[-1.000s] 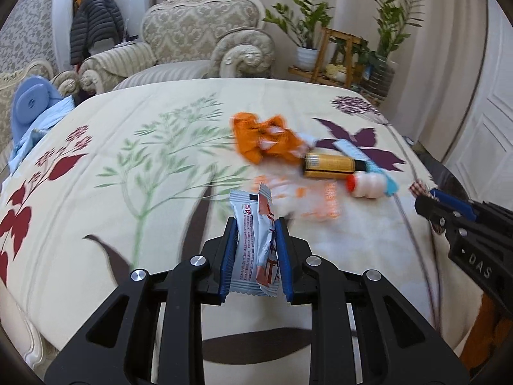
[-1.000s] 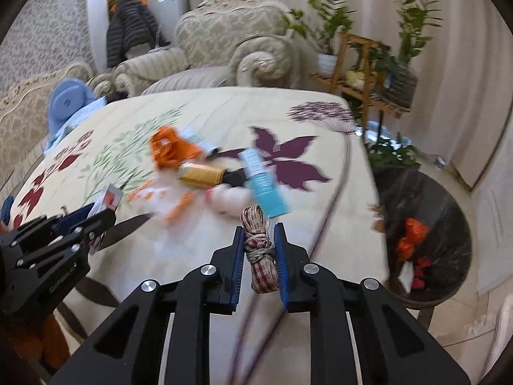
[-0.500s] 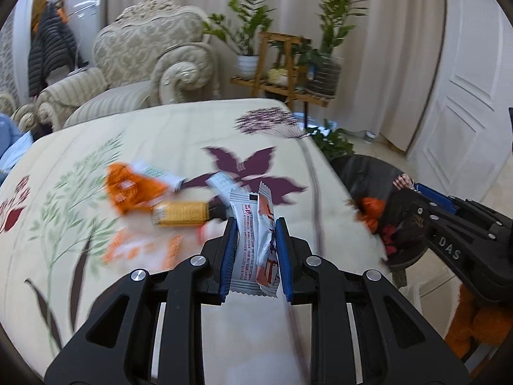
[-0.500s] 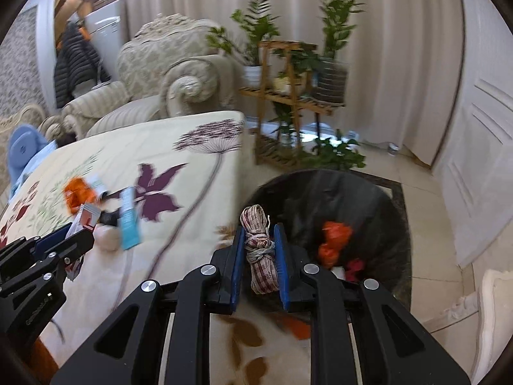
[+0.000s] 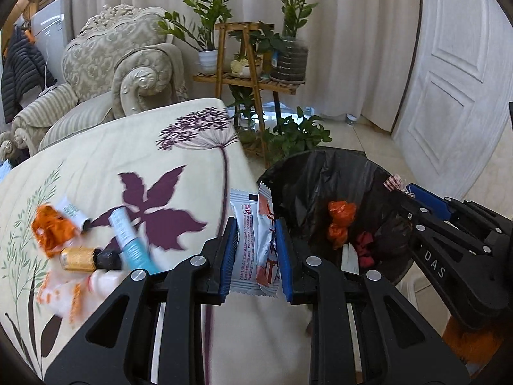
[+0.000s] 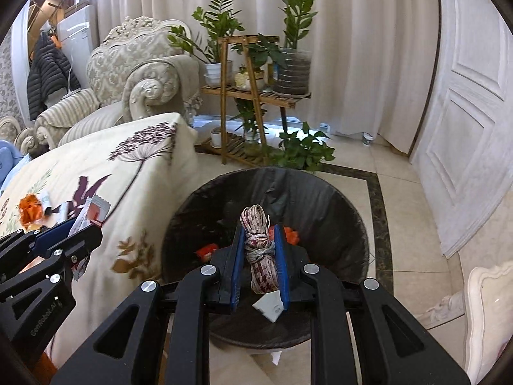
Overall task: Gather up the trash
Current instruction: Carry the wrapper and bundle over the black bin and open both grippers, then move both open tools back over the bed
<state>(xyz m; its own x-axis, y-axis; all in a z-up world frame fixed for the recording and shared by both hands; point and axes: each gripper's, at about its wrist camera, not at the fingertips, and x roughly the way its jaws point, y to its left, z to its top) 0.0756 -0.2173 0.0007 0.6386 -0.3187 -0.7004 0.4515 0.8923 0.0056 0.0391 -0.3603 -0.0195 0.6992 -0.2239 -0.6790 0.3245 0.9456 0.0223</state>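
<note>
Your right claw [image 6: 259, 258] grips the rope bundle [image 6: 259, 250] above the bin [image 6: 320, 199], ready to drop; your left claw [image 5: 256, 250] clamps the snack wrapper [image 5: 253, 240] (over the surface [image 5: 128, 147] edge).

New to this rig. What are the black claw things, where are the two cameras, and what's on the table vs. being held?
There is no robot arm here: a person holds a two-finger clamp in each hand, and each clamp carries a fisheye camera looking forward along its fingers.

In the left wrist view, the left gripper is shut on a white snack wrapper. The right gripper shows at the right edge.

In the right wrist view, the right gripper is shut on a bundled striped cord, above a black-lined trash bin that already holds orange scraps.

On the floral tablecloth lie an orange wrapper, a gold bottle and a blue tube.
</note>
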